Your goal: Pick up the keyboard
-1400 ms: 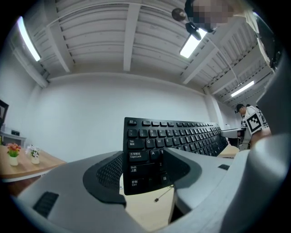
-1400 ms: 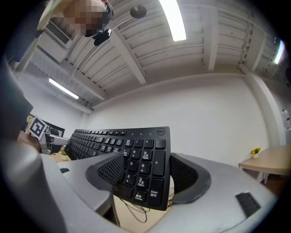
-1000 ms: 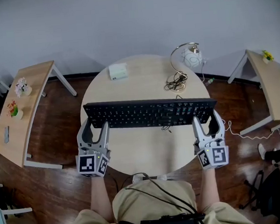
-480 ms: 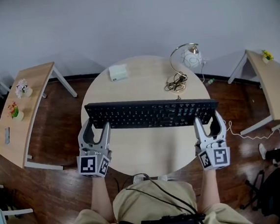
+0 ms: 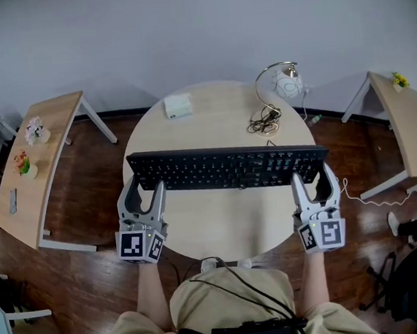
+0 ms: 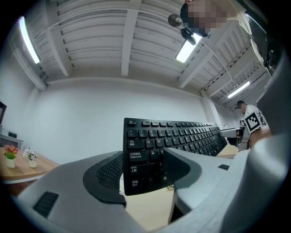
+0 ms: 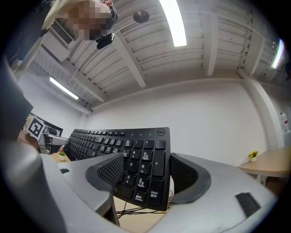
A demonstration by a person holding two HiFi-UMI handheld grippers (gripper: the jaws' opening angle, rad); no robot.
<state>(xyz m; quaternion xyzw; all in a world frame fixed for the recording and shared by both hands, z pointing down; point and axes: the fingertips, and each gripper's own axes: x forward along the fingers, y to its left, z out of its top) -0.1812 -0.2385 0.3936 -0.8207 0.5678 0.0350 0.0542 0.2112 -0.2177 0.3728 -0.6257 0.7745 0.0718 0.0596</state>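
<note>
Forearms (image 5: pixel 152 293) reach forward side by side; your left gripper (image 5: pixel 144 186) and right gripper (image 5: pixel 312 174) point roughly level, each clamped on one end of the black keyboard (image 5: pixel 227 167), held over the round table (image 5: pixel 221 220).

White box (image 5: pixel 178 105), lamp (image 5: pixel 286 85), coiled cable (image 5: pixel 262 124) on round table (image 5: pixel 228 216); flowers (image 5: pixel 32 130) on left desk (image 5: pixel 54 152).

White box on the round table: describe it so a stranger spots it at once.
Start at the round wooden table in mid-room. Beyond the black keyboard, near the far left rim, sits the white box. It is the only pale, squarish block; lamp and cable tangle lie to its right.
</note>
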